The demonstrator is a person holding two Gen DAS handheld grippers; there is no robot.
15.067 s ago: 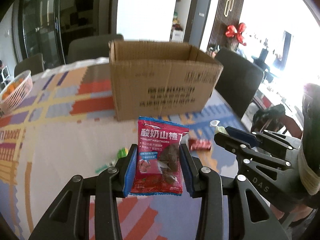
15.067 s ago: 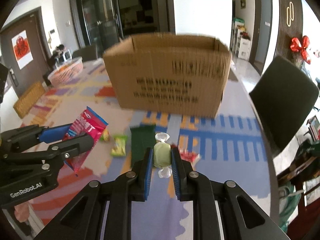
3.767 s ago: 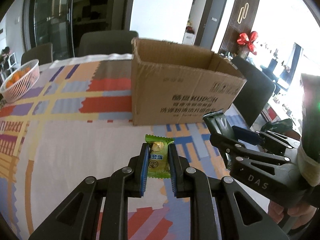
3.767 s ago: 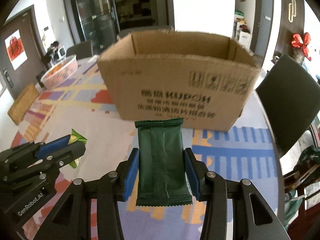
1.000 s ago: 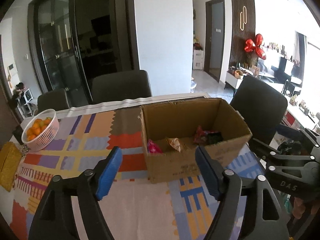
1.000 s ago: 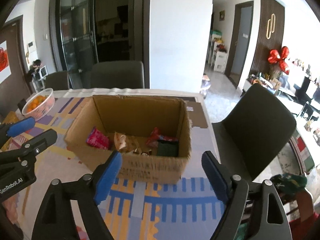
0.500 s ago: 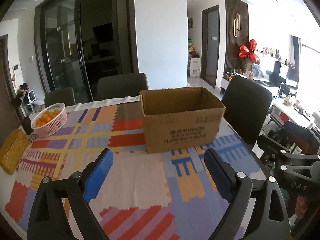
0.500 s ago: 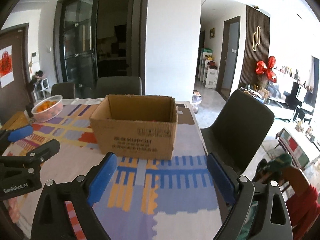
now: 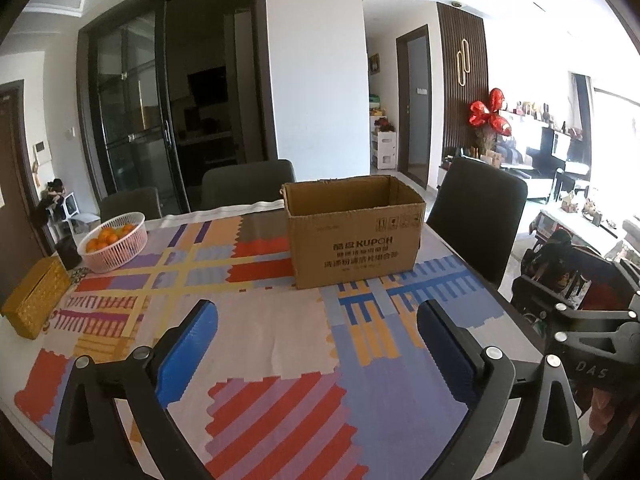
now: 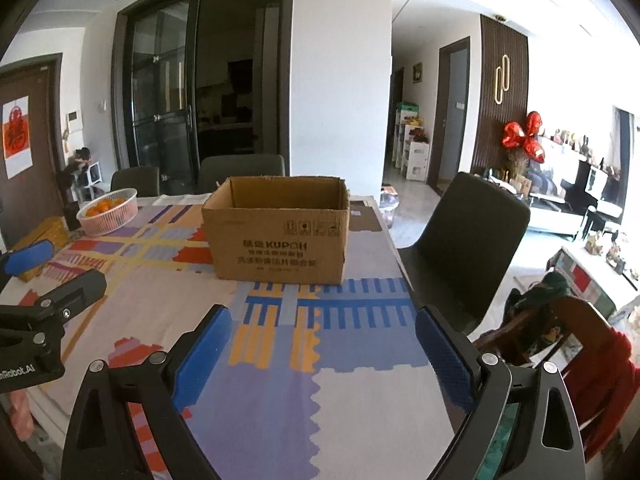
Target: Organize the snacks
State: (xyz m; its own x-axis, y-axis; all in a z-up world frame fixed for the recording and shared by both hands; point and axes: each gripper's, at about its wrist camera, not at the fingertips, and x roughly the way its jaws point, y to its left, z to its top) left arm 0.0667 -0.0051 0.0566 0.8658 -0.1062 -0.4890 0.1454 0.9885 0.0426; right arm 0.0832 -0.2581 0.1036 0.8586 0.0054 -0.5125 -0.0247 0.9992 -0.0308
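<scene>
Since no snack shows on the desk [image 9: 280,332] and both the left tongs [image 9: 318,340] and right tongs [image 10: 323,340] hang apart and empty, I would check the cardboard box [image 10: 280,232] before stopping.

basket of oranges [image 9: 114,241]: far ahead, left of the gripper
gold box [image 9: 35,298]: left edge, nearer than the basket
tablecloth [image 9: 256,320]: patterned, spread beneath
dark chairs [image 9: 476,216]: ahead and right
red balloons [image 9: 490,114]: far right
</scene>
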